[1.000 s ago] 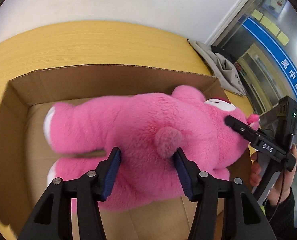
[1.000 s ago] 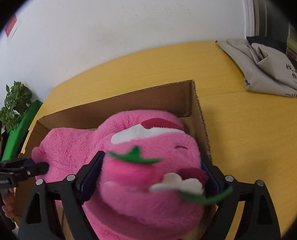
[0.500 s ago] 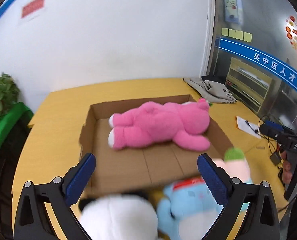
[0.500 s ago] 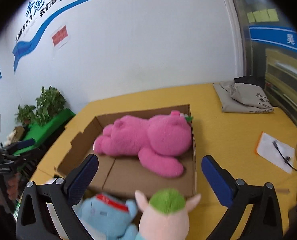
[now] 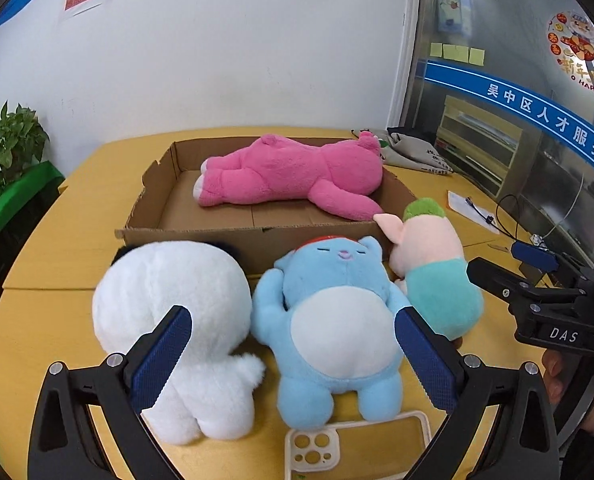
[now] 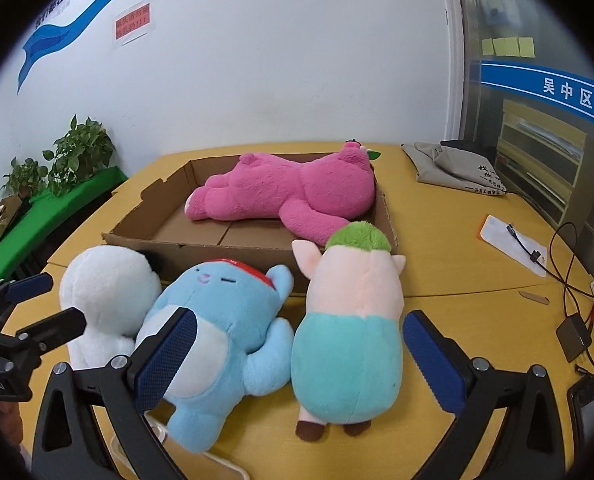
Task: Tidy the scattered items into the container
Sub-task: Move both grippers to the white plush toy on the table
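A pink plush bear [image 5: 293, 174] lies on its side inside the open cardboard box [image 5: 153, 196], also in the right wrist view [image 6: 289, 194] [image 6: 145, 216]. In front of the box on the yellow table lie a white plush [image 5: 177, 308] [image 6: 105, 292], a blue plush [image 5: 333, 316] [image 6: 225, 332] and a pink pig plush with green hair and teal trousers [image 5: 433, 264] [image 6: 353, 320]. My left gripper [image 5: 293, 344] is open and empty above the blue plush. My right gripper [image 6: 301, 348] is open and empty above the pig.
A clear phone case [image 5: 357, 446] lies at the table's near edge. A folded grey bag [image 6: 453, 168], a paper with a cable [image 6: 513, 244] and adapters [image 6: 577, 336] lie at the right. Green plants [image 6: 77, 156] stand left of the table.
Both grippers let go of the pink bear, which now lies in the box, and drew back and up. They now hang open over the three plush toys in front of the box.
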`<state>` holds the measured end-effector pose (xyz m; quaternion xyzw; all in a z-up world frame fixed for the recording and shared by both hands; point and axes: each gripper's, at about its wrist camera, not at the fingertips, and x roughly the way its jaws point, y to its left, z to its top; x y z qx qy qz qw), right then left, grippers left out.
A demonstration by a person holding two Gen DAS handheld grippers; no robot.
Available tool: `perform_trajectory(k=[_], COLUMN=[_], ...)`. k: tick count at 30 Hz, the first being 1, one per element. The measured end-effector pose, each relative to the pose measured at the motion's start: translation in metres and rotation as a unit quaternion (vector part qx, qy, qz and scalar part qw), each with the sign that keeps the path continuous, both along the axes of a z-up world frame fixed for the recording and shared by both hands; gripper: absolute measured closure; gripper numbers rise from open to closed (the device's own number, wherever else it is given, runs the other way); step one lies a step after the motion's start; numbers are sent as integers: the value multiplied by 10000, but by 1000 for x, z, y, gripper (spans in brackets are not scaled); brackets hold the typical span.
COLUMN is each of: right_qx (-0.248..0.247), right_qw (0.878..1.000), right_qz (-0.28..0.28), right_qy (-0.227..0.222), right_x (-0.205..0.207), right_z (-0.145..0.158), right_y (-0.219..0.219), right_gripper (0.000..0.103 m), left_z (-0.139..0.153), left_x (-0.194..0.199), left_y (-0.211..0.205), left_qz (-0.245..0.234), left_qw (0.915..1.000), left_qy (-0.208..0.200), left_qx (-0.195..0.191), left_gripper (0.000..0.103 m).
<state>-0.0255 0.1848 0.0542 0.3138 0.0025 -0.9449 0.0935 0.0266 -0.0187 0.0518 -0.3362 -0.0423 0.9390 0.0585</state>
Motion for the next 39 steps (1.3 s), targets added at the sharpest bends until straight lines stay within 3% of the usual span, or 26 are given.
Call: perform_trajectory(k=[9, 31, 39], right_qx=[8, 80, 75], right_qw=[10000, 9996, 9990], right_qz=[65, 203, 375], right_qy=[-8, -199, -222], right_x=[17, 12, 8], right_z=[-3, -15, -15], right_y=[-5, -23, -35], right_gripper=[0, 0, 0], left_z=[-7, -14, -3], left_x=[6, 10, 20], left_y=[-3, -27, -48], left_qz=[89, 107, -112], left_qw=[9999, 9995, 9979], left_qy=[-50, -72, 113], left_qx=[75, 304, 633], left_gripper=[0, 0, 0])
